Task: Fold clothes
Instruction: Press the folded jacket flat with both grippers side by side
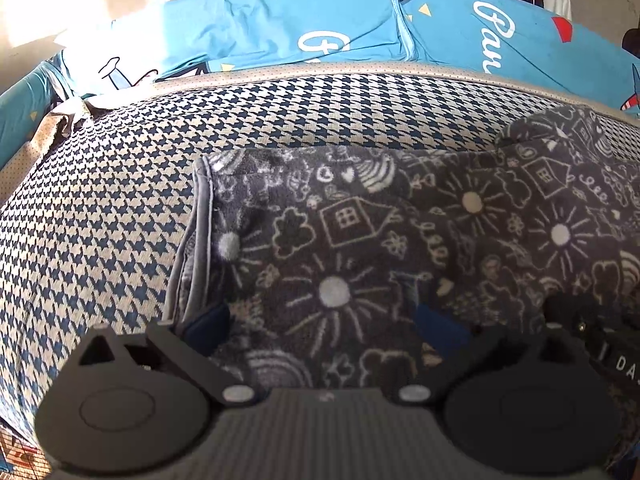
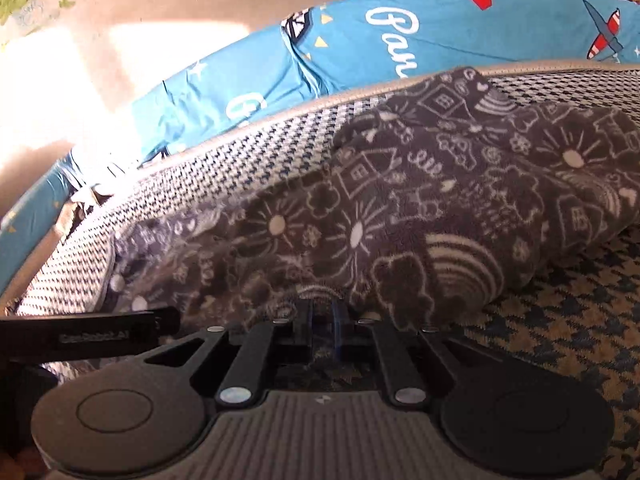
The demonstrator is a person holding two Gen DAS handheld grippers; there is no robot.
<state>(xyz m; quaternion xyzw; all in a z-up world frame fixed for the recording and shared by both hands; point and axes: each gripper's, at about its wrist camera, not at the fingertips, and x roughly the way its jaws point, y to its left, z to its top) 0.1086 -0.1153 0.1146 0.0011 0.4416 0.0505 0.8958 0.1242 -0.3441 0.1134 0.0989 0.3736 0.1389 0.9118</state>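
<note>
We see a houndstooth cover (image 1: 100, 208) filling most of the left wrist view, from the lower left up to the curved edge at the top. Behind it, across the upper part of both frames, runs a bright blue printed sheet (image 1: 320, 20) with white lettering and stars. On the houndstooth cover lies the dark grey fleece garment (image 1: 400, 232), patterned with white suns, houses and clouds; it takes up the centre and right of the left view and the middle band of the right view, bunched into thick folds there. Our left gripper (image 1: 320, 328), at the bottom of its frame, has its blue-tipped fingers spread wide over the fleece. Our right gripper (image 2: 323, 332), bottom centre, is pinched closed on the fleece's near edge.
</note>
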